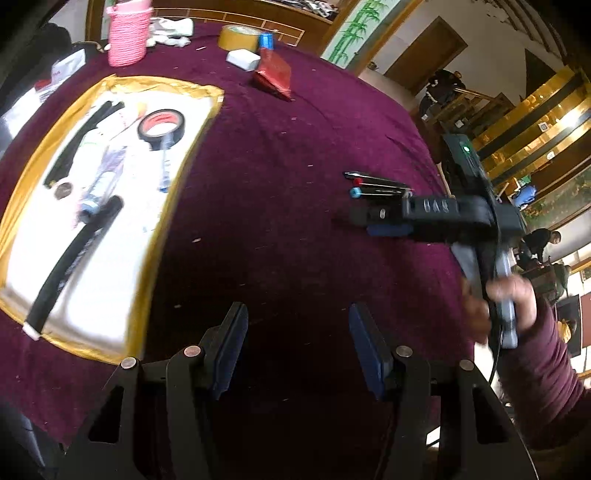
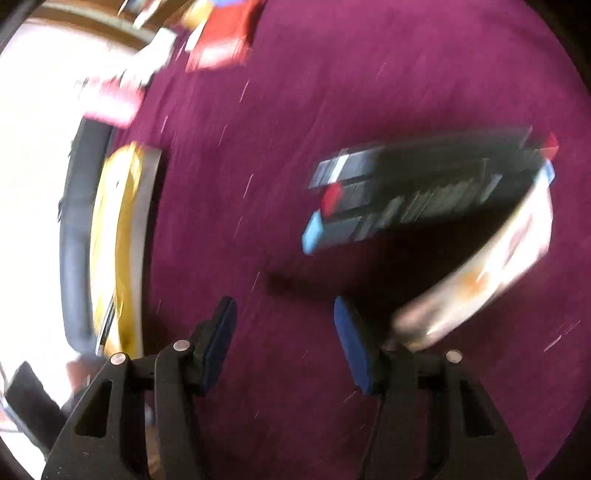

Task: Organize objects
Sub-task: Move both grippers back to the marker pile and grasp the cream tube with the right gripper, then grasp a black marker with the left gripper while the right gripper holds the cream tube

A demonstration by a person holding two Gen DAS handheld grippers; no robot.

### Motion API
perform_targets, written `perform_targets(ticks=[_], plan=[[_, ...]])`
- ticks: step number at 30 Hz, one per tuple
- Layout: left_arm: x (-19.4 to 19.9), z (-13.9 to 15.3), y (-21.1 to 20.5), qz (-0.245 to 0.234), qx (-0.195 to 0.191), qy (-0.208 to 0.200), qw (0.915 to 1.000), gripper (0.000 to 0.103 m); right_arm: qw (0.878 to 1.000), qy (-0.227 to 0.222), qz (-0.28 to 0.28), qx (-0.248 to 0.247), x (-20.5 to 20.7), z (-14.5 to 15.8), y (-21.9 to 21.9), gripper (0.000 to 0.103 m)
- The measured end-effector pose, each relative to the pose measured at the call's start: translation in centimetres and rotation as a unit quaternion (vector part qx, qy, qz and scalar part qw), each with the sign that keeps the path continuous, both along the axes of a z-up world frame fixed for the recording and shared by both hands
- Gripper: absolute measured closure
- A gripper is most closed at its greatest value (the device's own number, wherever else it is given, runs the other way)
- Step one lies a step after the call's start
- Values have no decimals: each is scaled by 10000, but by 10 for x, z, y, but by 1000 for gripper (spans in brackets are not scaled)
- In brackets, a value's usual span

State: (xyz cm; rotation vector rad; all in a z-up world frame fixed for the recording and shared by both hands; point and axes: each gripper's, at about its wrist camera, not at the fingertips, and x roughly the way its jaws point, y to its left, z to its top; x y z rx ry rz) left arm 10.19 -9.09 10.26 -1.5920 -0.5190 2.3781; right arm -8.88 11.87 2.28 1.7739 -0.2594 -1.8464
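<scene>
The pens (image 1: 376, 186), a small bunch w/ red and blue end caps, are seen lying flat on the purple cloth of the surface (image 1: 295, 147), well apart from the white gold-edged tray (image 1: 33, 306) at the left, where a tape roll (image 1: 161, 125), tubes and black sticks are already gathered; prob. the tray is meant as the collecting spot and the pens are still to be taken there. The right tool (image 1: 384, 221) is held just beside the pens, angled down toward them, jaws part open w/ nothing between them, apparently lined up for a pick. The left tool (image 1: 297, 343) is held over bare cloth nearer the tray, part open and empty too. A pink basket (image 1: 127, 33) and yellow tape (image 1: 238, 37) are left at the far edge.
</scene>
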Motion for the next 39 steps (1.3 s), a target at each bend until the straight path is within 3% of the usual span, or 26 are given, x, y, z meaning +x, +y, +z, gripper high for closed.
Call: perform_targets(ticks=[3, 6, 9, 11, 13, 18, 21, 23, 25, 26, 31, 35, 37, 38, 39], plan=[[-2, 0, 11, -80, -12, 49, 10000, 52, 9971, 690, -293, -141, 8, 37, 25, 49], [-3, -4, 20, -115, -40, -16, 9999, 52, 9823, 1352, -1114, 664, -7, 58, 69, 47], [-2, -5, 27, -145, -91, -26, 9999, 52, 9799, 882, -1618, 763, -19, 38, 97, 47], [-1, -3, 29, -142, -140, 22, 9998, 52, 9808, 600, -1684, 784, -20, 22, 100, 47], [-3, 0, 32, -106, -139, 51, 9998, 52, 9786, 380, -1680, 1129, -17, 8, 90, 45], [-20, -1, 44, -222, -174, 79, 9996, 52, 9694, 651, -1909, 1402, -12, 10, 67, 45], [-40, 5, 62, -533, -493, 437, 9964, 52, 9629, 1260, -1357, 1961, 0, 10, 48, 48], [-56, 5, 77, -786, -654, 576, 9931, 52, 9653, 1294, -1357, 1819, 7, 9, 55, 57], [-75, 1, 91, -1035, -613, 644, 9906, 52, 9654, 1222, -1492, 1753, 17, 10, 75, 73], [-84, -3, 98, -1150, -593, 641, 9895, 52, 9644, 1178, -1589, 1757, 20, 10, 87, 75], [-138, -35, 146, -1768, -953, 549, 9781, 53, 9640, 1033, -1875, 1575, 37, 13, 135, 75], [-167, -57, 174, -1920, -1233, 453, 9726, 53, 9661, 1062, -1896, 1396, 39, 14, 148, 75], [-172, -65, 180, -1995, -1049, 255, 9739, 53, 9662, 1080, -1942, 1306, 37, 11, 145, 75], [-169, -63, 182, -1992, -1008, 278, 9744, 58, 9665, 1074, -1970, 1243, 35, 9, 144, 75], [-164, -64, 186, -2198, -686, 91, 9731, 63, 9672, 1063, -1990, 1169, 34, 8, 144, 75]])
